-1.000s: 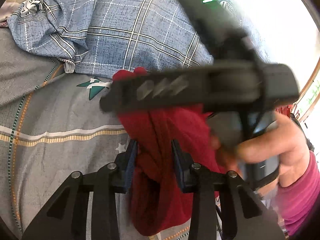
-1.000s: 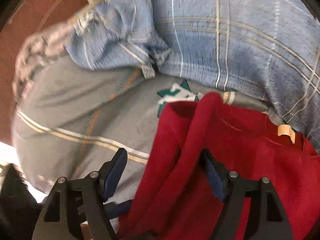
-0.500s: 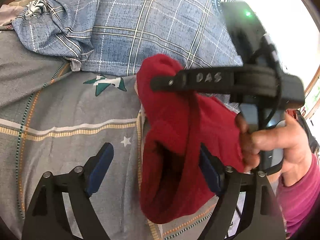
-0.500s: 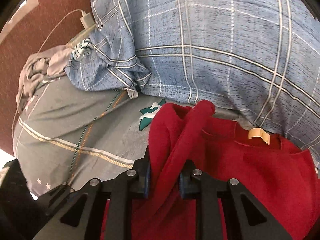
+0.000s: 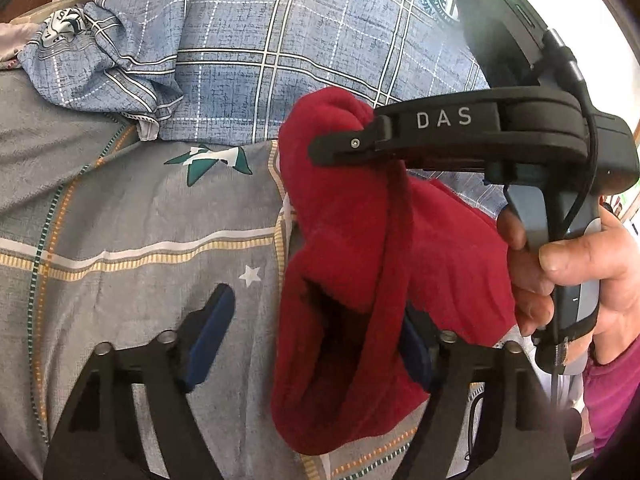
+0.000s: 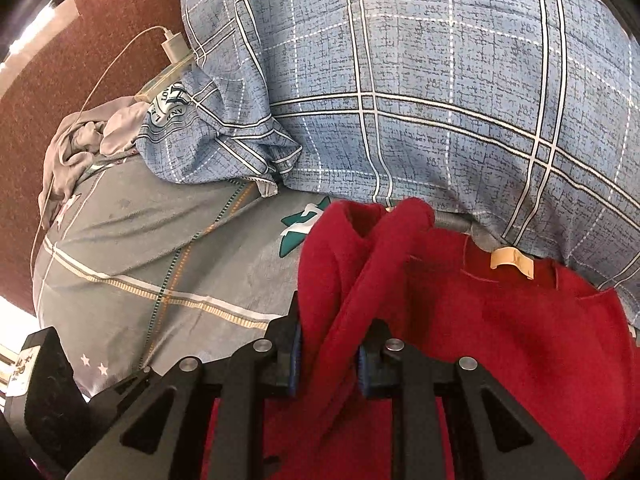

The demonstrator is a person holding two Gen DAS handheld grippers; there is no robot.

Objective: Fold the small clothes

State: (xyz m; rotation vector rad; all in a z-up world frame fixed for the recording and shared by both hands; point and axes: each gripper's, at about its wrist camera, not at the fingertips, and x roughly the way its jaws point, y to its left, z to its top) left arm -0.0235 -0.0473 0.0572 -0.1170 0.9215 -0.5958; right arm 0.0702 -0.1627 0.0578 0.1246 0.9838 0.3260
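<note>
A small red fleece garment (image 5: 352, 264) hangs bunched above the grey patterned bed sheet (image 5: 120, 220). My right gripper (image 6: 328, 356) is shut on a fold of the red garment (image 6: 500, 340), whose tan neck label (image 6: 512, 262) shows. In the left wrist view the right gripper (image 5: 340, 146) pinches the cloth's top from the right, held by a hand. My left gripper (image 5: 316, 340) is open; the red cloth hangs between its fingers, against the right finger.
A blue plaid quilt (image 6: 420, 100) lies bunched behind the garment. A grey cloth (image 6: 80, 140) and a white charger with cable (image 6: 174, 46) sit at the bed's far left edge, beside a brown floor (image 6: 80, 60).
My left gripper opened and let go of the red garment. My right gripper closed on a fold of it and now holds it up.
</note>
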